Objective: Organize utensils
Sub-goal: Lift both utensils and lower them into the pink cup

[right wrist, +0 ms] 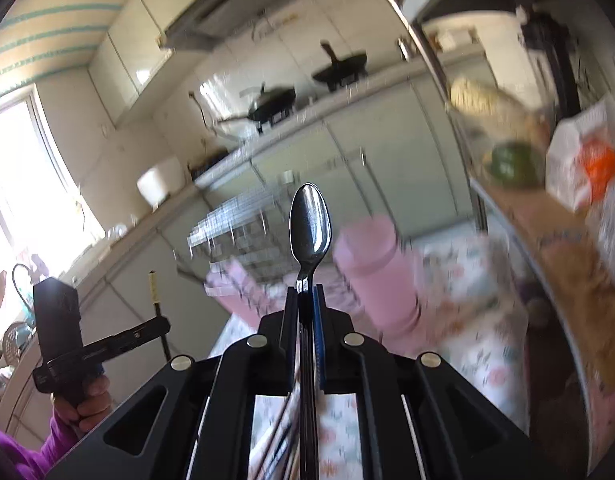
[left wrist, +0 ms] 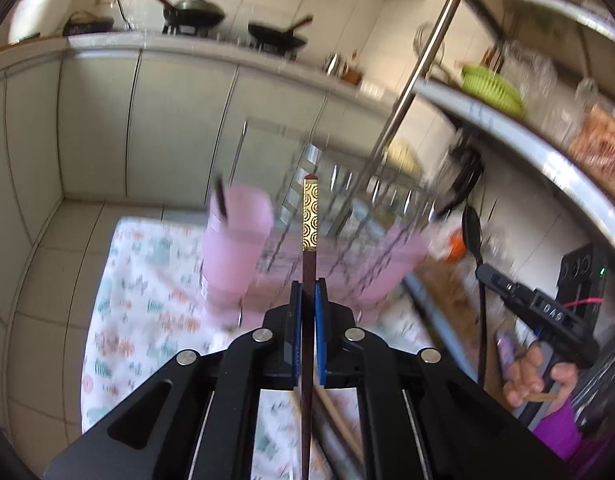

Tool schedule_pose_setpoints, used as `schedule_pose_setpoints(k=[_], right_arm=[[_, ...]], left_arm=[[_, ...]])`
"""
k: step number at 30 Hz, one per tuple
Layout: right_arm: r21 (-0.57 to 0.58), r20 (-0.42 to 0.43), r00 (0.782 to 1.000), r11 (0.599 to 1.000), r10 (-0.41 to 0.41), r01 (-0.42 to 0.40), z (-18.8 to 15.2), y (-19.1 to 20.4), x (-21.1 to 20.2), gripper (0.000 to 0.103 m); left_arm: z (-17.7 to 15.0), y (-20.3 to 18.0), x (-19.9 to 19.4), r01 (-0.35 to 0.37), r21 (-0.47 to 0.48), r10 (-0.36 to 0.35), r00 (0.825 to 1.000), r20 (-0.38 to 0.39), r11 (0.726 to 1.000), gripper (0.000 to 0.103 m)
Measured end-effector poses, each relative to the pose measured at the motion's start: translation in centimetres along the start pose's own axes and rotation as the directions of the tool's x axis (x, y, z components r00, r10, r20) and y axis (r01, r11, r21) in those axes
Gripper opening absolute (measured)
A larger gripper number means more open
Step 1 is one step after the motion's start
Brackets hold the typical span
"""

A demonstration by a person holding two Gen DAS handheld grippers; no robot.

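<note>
Both hands are mid-carry, I'd judge: each tool has already picked up a utensil and the sorting into cups comes next. On the patterned cloth [left wrist: 147, 272] stand two pink cups, the left cup [left wrist: 237, 240] at about eleven o'clock from the left gripper [left wrist: 308, 292] and the right cup [left wrist: 391, 264] at about one o'clock, both badly blurred. A wire rack [left wrist: 331, 184] stands behind them at twelve. The left gripper's fingers are pinching a dark chopstick [left wrist: 309, 256] with a gold patterned end, pointing straight ahead. The right gripper [right wrist: 306, 300] is pinched on a steel spoon [right wrist: 309, 226], bowl forward. The next move calls for tipping each utensil down over a cup mouth before letting go. The shelf's steel upright [left wrist: 419, 76] at one o'clock and the rack crowd the approach, and the two tools sit close together.
</note>
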State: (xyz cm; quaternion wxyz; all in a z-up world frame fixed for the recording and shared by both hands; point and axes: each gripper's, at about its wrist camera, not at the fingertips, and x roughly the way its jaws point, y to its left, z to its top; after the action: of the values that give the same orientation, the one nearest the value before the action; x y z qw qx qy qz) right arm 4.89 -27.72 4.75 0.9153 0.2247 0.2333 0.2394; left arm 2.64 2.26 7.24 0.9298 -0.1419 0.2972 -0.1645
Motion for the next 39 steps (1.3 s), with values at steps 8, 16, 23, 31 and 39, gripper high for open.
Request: schedule_pose_setpoints(k=[8, 16, 23, 31, 39], right_arm=[[-0.029, 0.186, 0.983, 1.0, 0.006, 0.0, 4.6, 0.6, -0.4, 0.007], [-0.037, 0.334, 0.943, 0.999, -0.002, 0.015, 7.4, 0.4, 1.3, 0.007], [-0.048, 0.397, 0.917, 0.997, -0.029, 0.052, 9.1, -0.4, 3.6, 0.007], [-0.047, 0.394, 0.917, 0.996, -0.053, 0.078, 9.0, -1.8, 6.6, 0.007], [-0.011, 0.364, 0.927, 0.994, -0.095, 0.106, 7.3, -3.8, 8.1, 0.007]], left_arm=[[5.4, -0.9, -3.3, -0.026, -0.007, 0.027, 0.966, 0.259, 1.0, 0.005], [9.5, -1.9, -2.8, -0.114, -0.038, 0.118, 0.878, 0.464, 0.993, 0.005], [10.9, -1.9, -0.2, -0.232, -0.043, 0.215, 0.795, 0.567, 0.972, 0.005], [10.8, -0.9, 3.2, -0.301, -0.028, 0.267, 0.794, 0.547, 0.953, 0.005], [8.4, -0.8, 4.5, -0.279, -0.013, 0.248, 0.832, 0.497, 0.96, 0.005]])
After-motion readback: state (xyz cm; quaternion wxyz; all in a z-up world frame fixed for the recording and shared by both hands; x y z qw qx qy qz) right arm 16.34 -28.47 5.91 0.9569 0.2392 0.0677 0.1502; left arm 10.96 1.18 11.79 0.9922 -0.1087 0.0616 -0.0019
